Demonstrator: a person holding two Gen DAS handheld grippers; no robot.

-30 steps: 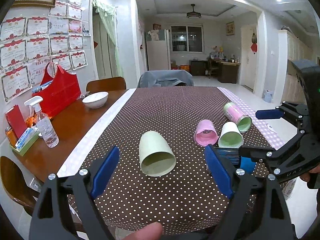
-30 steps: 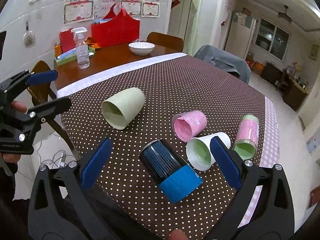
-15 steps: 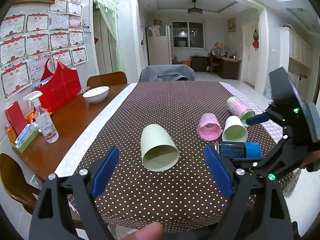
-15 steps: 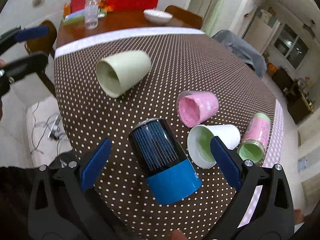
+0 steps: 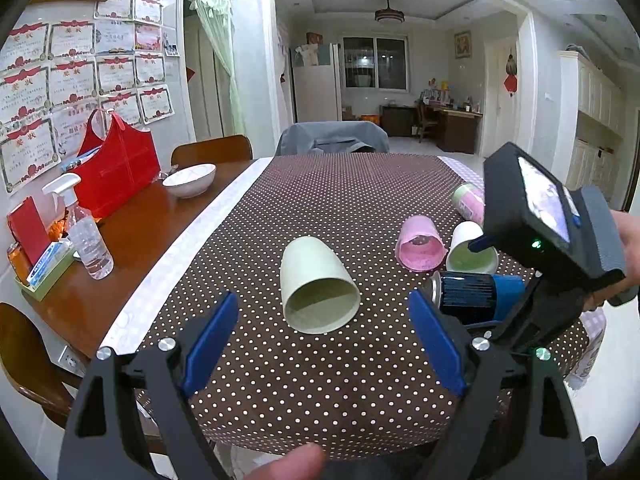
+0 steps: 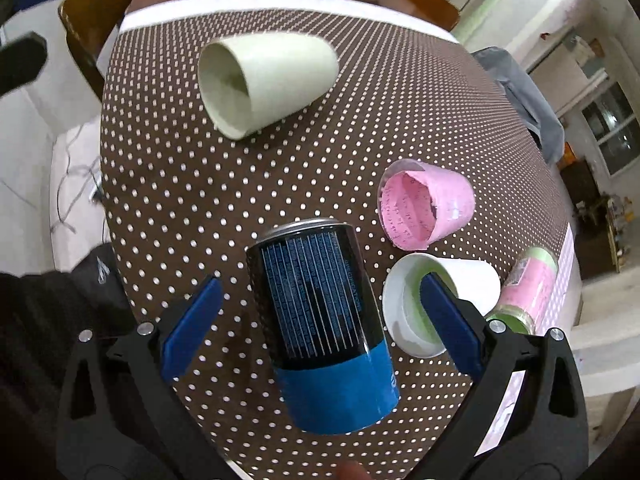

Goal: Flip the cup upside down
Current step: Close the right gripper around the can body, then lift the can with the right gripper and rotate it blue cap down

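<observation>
A white bowl [image 5: 189, 179] sits on the table [image 5: 132, 236] beside a red bag [image 5: 116, 172]; a spray bottle [image 5: 82, 232] stands nearer.

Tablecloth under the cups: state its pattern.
The tablecloth is dark brown with white polka dots, clearest in the right wrist view.

Certificates [image 5: 76, 76] paper the wall at 10 o'clock. Wooden chair [image 5: 212, 151] and grey-draped chair [image 5: 332, 140] at the table's far end, 12 o'clock. Beyond: refrigerator [image 5: 316, 84], dark window [image 5: 376, 63], ceiling lamp [image 5: 389, 15], desk [image 5: 452, 122] at 1 o'clock.
</observation>
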